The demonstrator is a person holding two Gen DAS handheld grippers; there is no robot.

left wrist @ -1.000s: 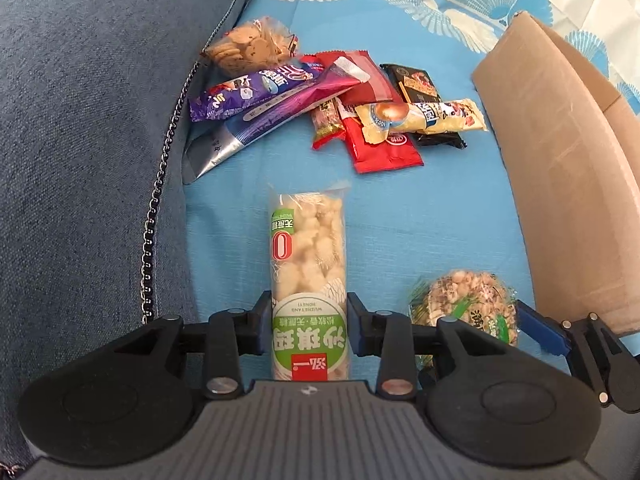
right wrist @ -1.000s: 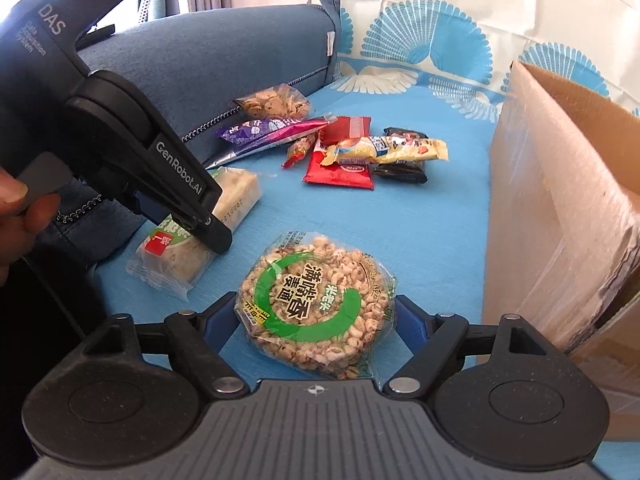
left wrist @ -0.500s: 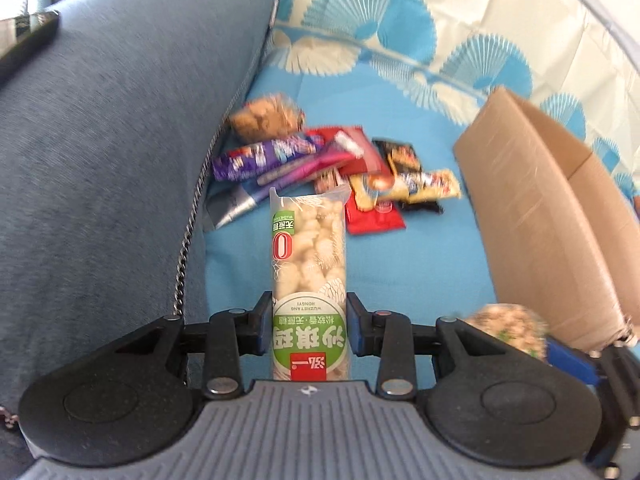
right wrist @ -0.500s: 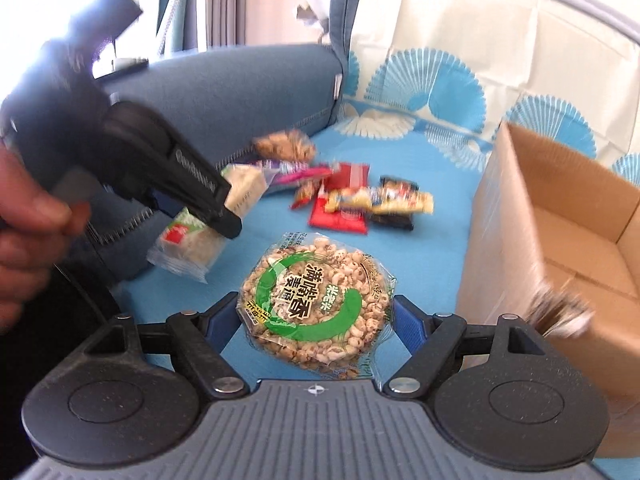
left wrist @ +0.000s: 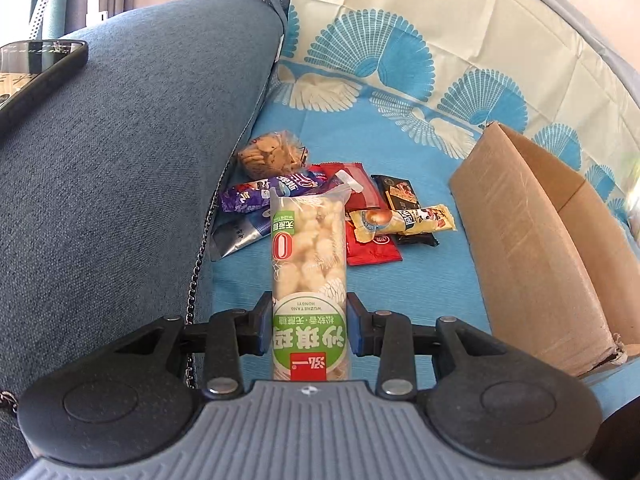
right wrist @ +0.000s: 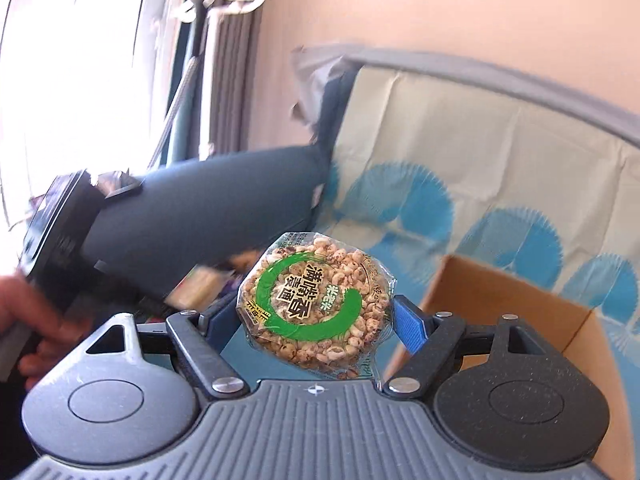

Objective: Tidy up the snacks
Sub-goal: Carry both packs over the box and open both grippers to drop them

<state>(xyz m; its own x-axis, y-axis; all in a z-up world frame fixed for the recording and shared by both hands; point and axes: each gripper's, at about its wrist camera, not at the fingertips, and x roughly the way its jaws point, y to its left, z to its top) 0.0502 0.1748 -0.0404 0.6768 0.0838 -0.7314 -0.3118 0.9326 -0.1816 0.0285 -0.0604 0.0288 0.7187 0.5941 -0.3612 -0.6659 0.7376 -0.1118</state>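
My left gripper (left wrist: 307, 326) is shut on a long clear snack pack with a green label (left wrist: 308, 276), held above the blue sofa seat. Beyond it lies a pile of snack packets (left wrist: 320, 204) against the blue cushion. My right gripper (right wrist: 316, 314) is shut on a round puffed-grain cake with a green ring (right wrist: 316, 304), lifted high in the air. An open cardboard box (left wrist: 540, 240) stands at the right, and its open top (right wrist: 500, 304) shows just past the round cake. The left gripper's body (right wrist: 60, 236) and a hand (right wrist: 36, 320) appear blurred at the left.
A blue cushion (left wrist: 120, 180) fills the left, with a phone (left wrist: 36, 72) lying on top of it and a dark chain (left wrist: 196, 276) hanging down its edge. A fan-patterned cover (left wrist: 420, 60) drapes the sofa back. Bare blue seat (left wrist: 432, 288) lies between the pile and the box.
Both grippers have risen with their snacks. The right one lifted far and tilted up, so the snack pile dropped out of its view. The left rose a little and tilted up.
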